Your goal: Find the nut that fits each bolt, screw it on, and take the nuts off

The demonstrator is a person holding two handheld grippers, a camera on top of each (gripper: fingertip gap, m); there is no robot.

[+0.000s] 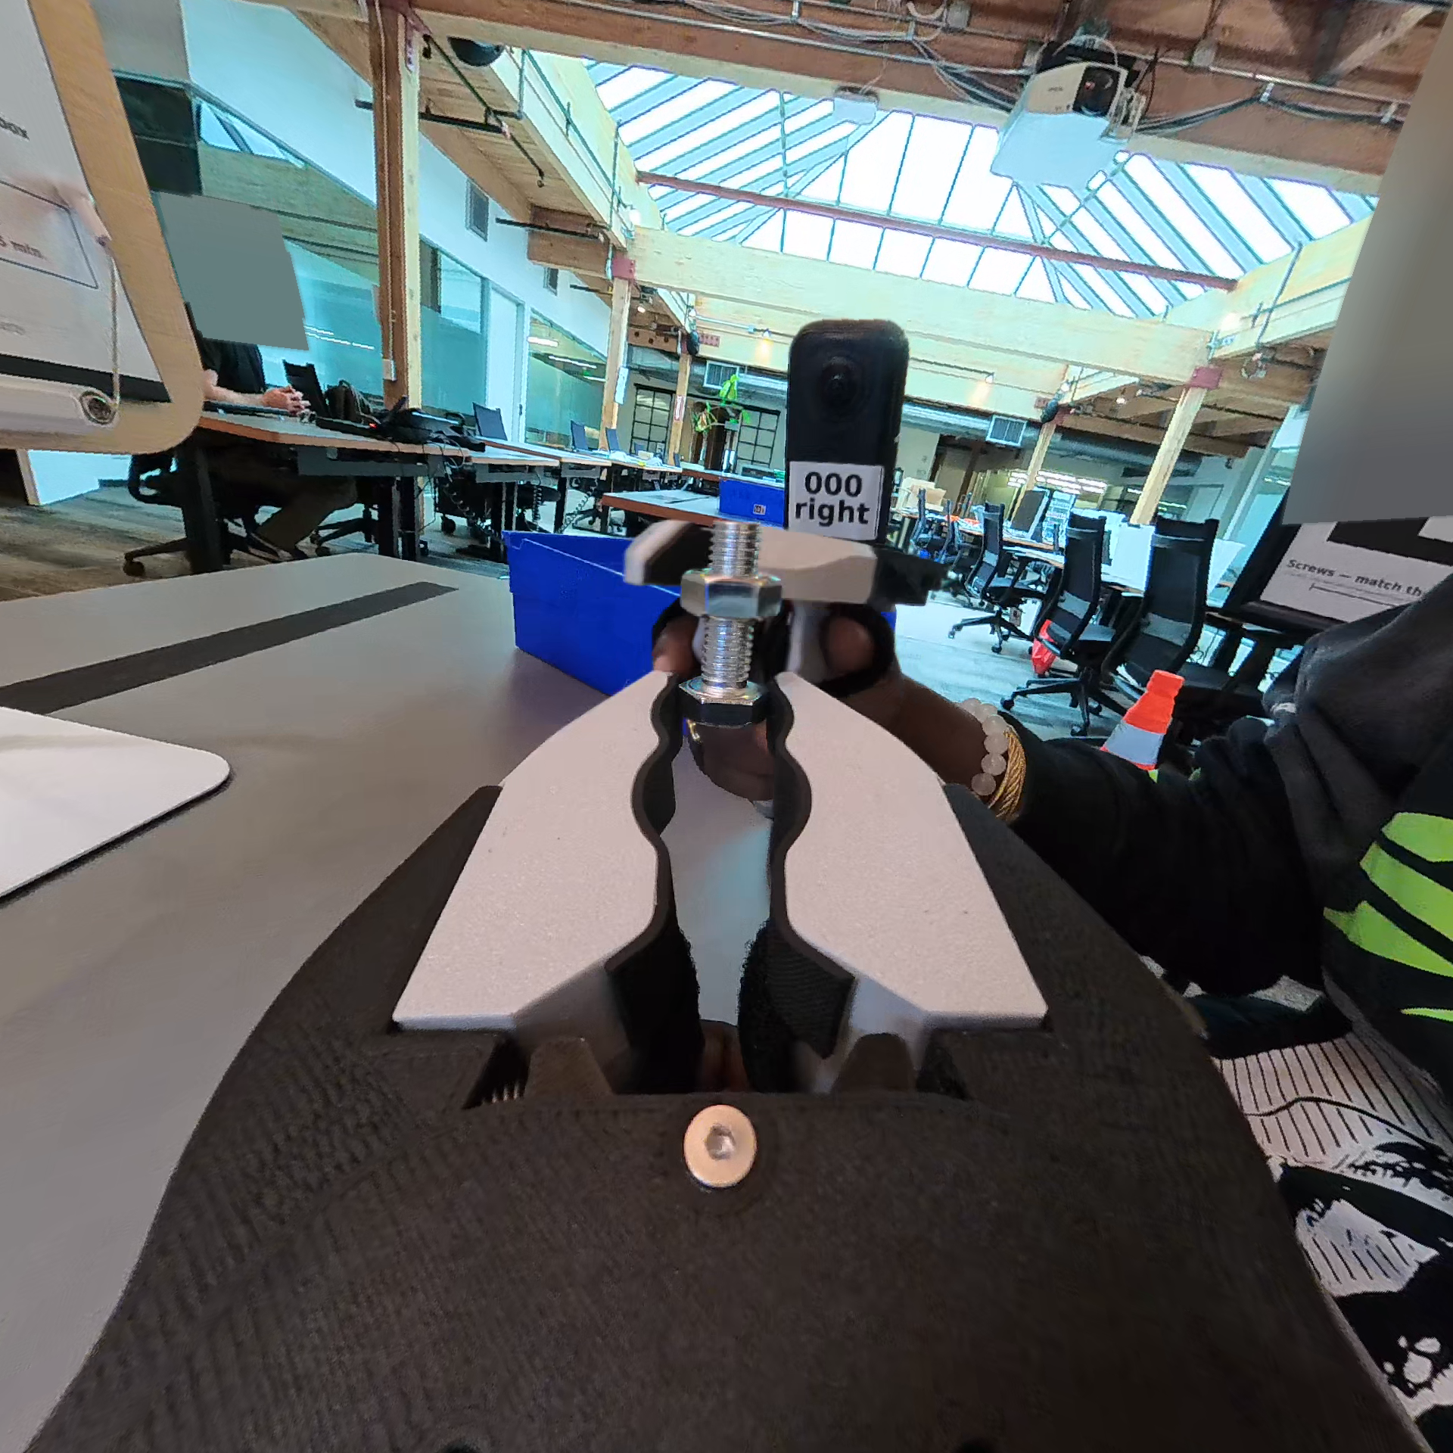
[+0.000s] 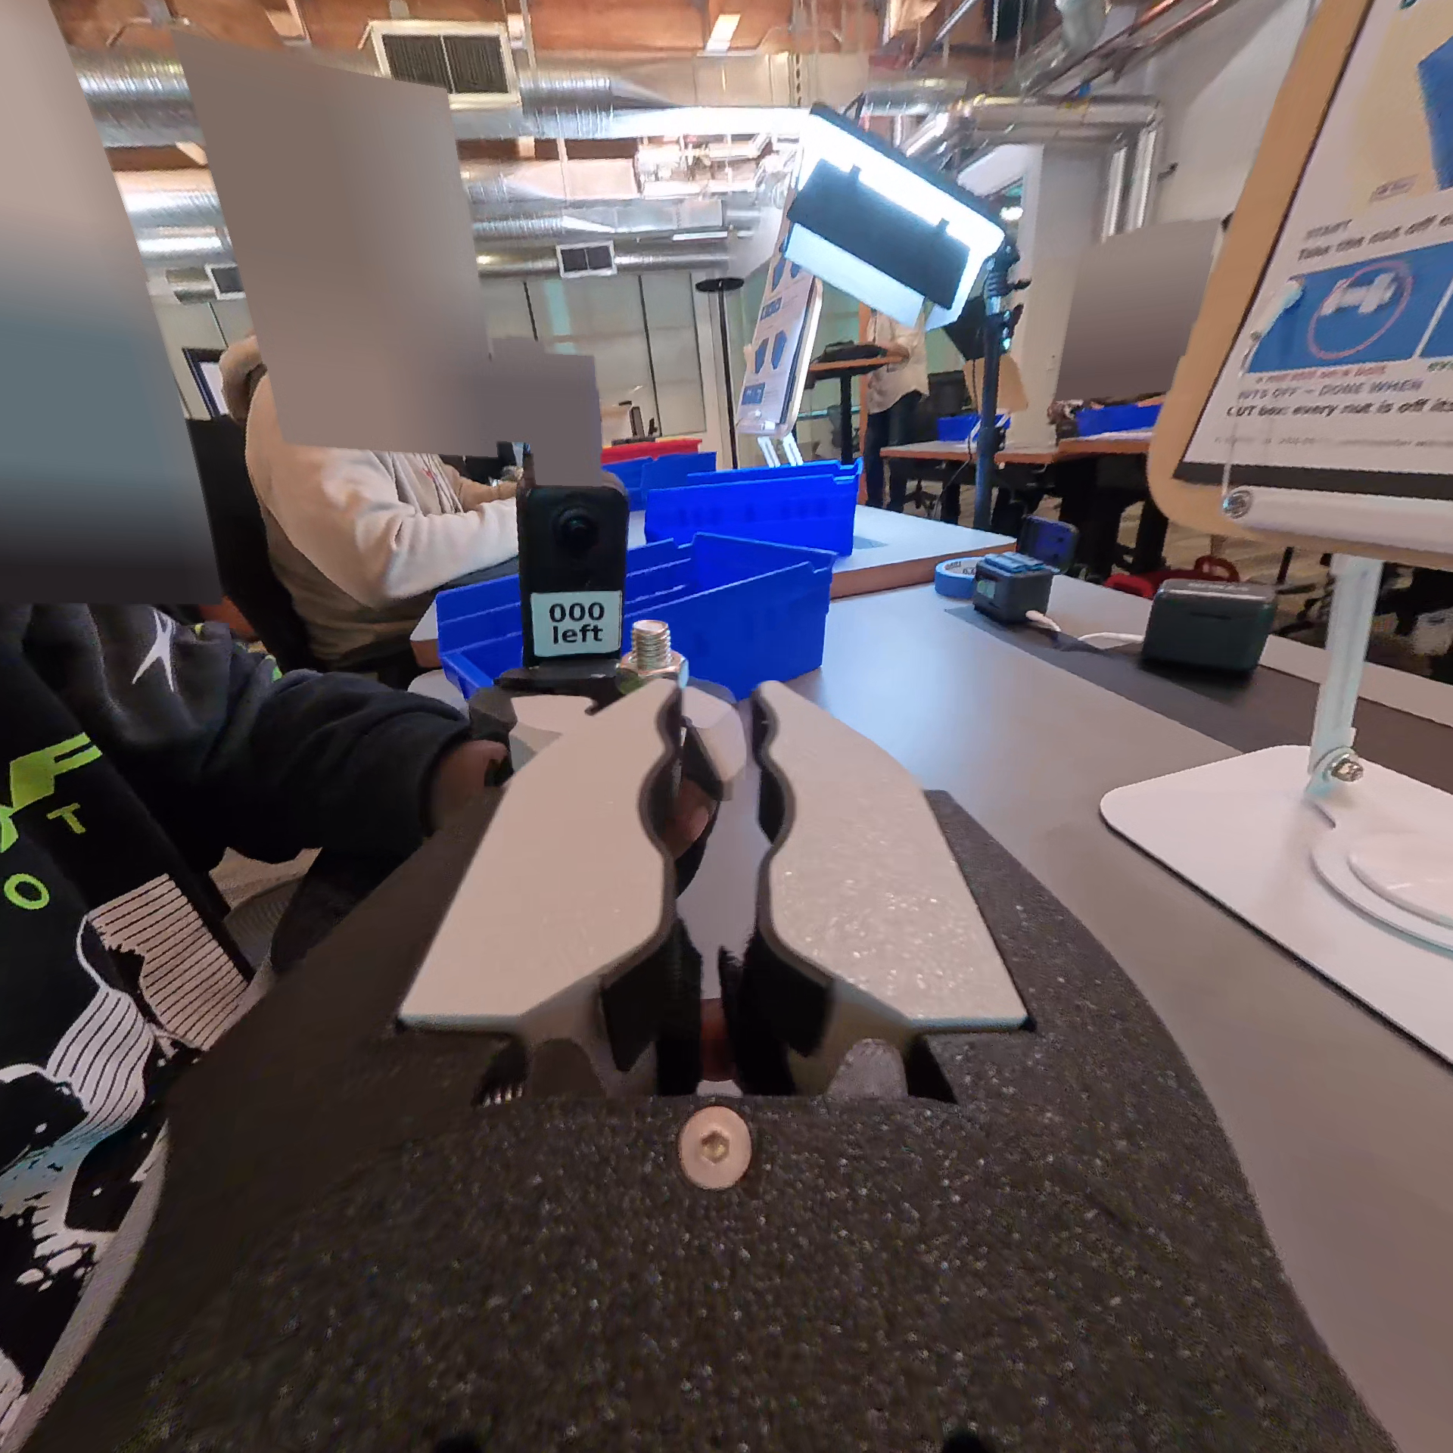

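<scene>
Jaws of left gripper (image 1: pixel 722 711) clamp bolt (image 1: pixel 727 629); right gripper (image 2: pixel 711 708) clamps its nut (image 1: pixel 730 591).

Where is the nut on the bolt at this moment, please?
In the left wrist view, the nut sits partway up the upright bolt, above the left claw gripping the bolt's head, between the right claw's fingers.

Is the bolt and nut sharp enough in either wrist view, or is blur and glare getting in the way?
Left wrist view: bolt and nut fairly sharp, right gripper behind them blurred, skylight bright. Right wrist view: only the bolt tip shows, soft; light panel glares.
</scene>
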